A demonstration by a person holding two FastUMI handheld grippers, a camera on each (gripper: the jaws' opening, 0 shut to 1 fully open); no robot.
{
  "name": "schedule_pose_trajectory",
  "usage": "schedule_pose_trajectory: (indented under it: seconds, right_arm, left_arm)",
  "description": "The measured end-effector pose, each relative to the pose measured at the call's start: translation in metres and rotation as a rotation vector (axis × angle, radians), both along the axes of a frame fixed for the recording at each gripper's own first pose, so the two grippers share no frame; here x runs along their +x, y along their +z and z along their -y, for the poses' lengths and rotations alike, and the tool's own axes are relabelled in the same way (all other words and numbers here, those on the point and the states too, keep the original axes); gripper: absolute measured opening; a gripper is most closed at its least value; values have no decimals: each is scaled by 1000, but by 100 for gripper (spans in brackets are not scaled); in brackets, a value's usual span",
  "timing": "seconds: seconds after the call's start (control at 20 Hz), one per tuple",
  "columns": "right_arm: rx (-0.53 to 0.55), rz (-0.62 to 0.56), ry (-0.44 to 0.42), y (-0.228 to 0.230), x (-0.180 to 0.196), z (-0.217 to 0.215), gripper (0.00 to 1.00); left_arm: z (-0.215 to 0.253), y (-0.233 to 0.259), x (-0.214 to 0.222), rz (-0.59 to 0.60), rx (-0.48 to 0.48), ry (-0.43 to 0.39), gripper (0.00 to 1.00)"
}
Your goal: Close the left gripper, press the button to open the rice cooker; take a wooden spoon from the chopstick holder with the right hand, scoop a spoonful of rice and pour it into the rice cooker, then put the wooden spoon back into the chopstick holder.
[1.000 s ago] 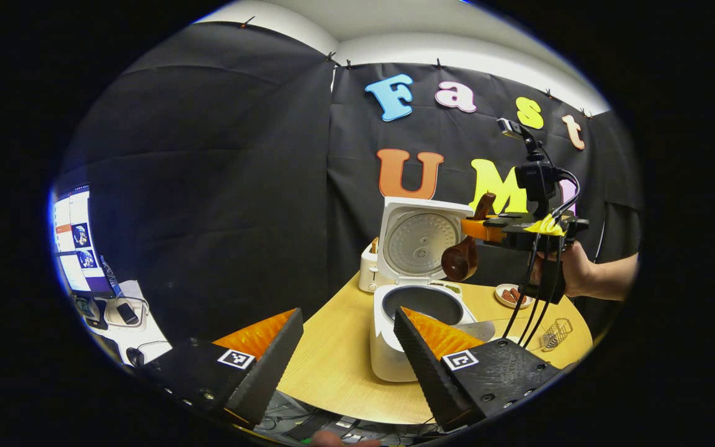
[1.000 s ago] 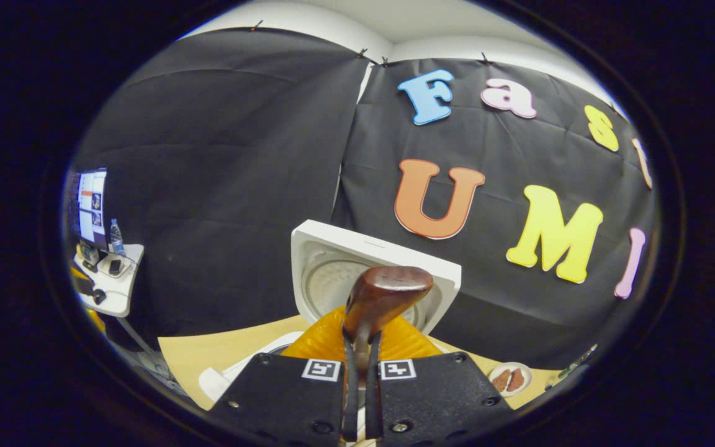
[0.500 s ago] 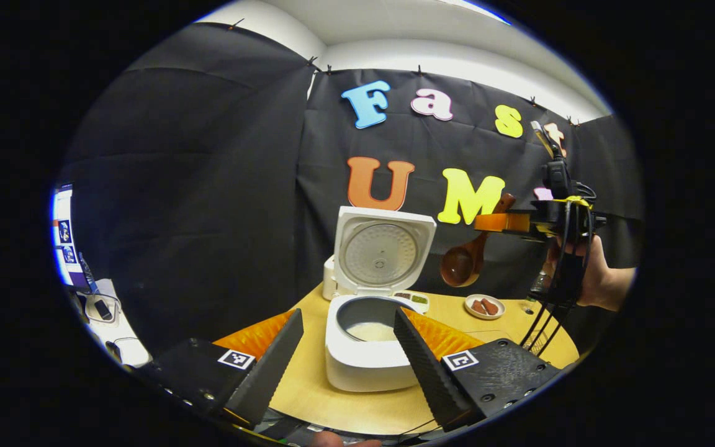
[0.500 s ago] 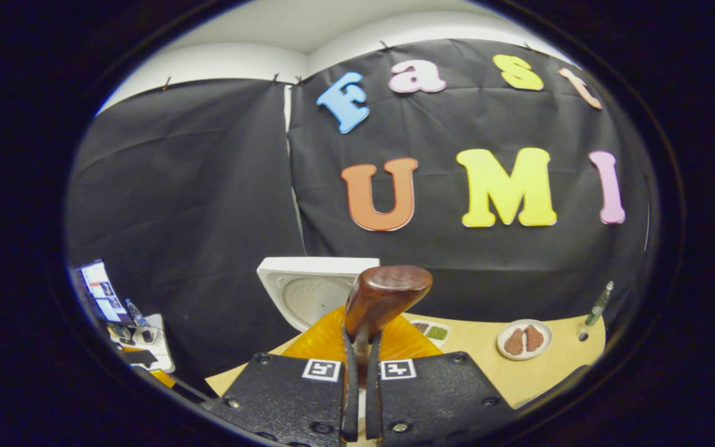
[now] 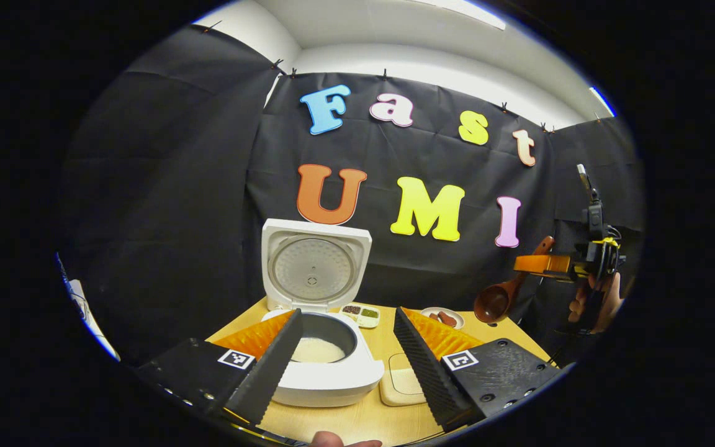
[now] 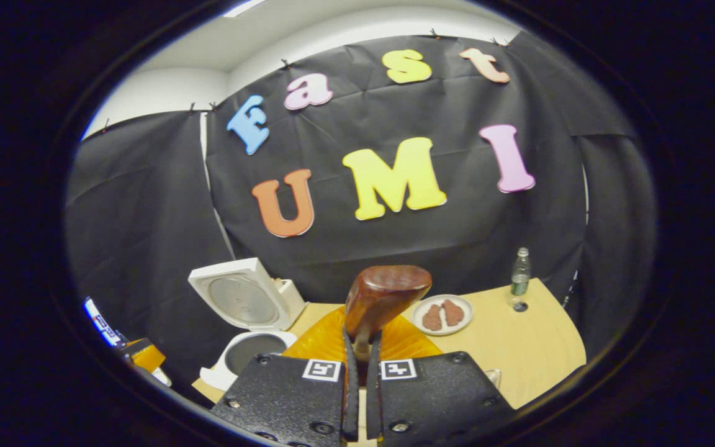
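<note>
The fingers of the left gripper [image 5: 345, 366] are standing wide apart with nothing between them, hovering low over the near edge of the desk [image 5: 332, 419]. The fingers of the right gripper [image 6: 360, 397] are pressing together on the handle of the wooden spoon [image 6: 382, 295], whose bowl is sticking up just ahead of them.

Just past the left gripper's fingers, the rice cooker [image 5: 326, 372] is sitting on the desk with its lid [image 5: 314, 267] standing upright and open, and pale rice [image 5: 317, 351] is lying in its pot. Just to the right of the cooker, a shallow tray of rice [image 5: 401, 385] is resting on the desk, partly hidden behind one finger. Farther back, a small divided dish [image 5: 360, 313] and a plate [image 5: 441, 318] with brown pieces are sitting near the wall.

In the left gripper view, the right gripper [image 5: 547, 265] is hanging in the air well to the right of the cooker, held by a hand [image 5: 593, 298], with the spoon's bowl pointing down and to the left. In the right gripper view, a bottle [image 6: 521, 273] is standing at the far edge of the desk.
</note>
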State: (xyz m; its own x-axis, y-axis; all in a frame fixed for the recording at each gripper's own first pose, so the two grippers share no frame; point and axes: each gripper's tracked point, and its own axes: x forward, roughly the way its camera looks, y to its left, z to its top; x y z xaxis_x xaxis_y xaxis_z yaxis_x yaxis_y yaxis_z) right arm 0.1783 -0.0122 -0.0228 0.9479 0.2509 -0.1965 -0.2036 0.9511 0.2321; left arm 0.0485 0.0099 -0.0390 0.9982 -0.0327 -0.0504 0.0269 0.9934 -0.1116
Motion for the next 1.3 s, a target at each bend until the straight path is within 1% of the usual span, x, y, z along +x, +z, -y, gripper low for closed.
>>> schedule_pose_trajectory:
  seconds: [0.15, 0.25, 0.4, 0.6, 0.85, 1.05, 1.15, 1.3]
  right_arm:
    - [2, -43, -88, -23, -3, 56, 10]
    - [14, -84, -130, -44, -5, 85, 10]
    - [28, -139, -171, -76, -3, 117, 10]
    - [55, -197, -198, -119, 8, 151, 10]
    - [92, -251, -216, -170, 30, 165, 10]
    - [79, -274, -224, -204, 42, 168, 10]
    - [66, -280, -212, -217, 45, 163, 10]
    - [36, -280, -187, -237, 51, 155, 11]
  left_arm:
    - [17, -4, 12, -15, -1, -13, 94]
    - [24, -5, 19, -25, 9, -12, 95]
    - [37, 2, 26, -28, 28, -14, 95]
    - [60, 4, 34, -46, 53, -24, 94]
    - [81, 10, 42, -67, 68, -21, 95]
    - [88, 11, 47, -84, 104, -20, 94]
    - [85, 19, 45, -82, 127, -23, 94]
    - [86, 22, 47, -88, 127, -25, 94]
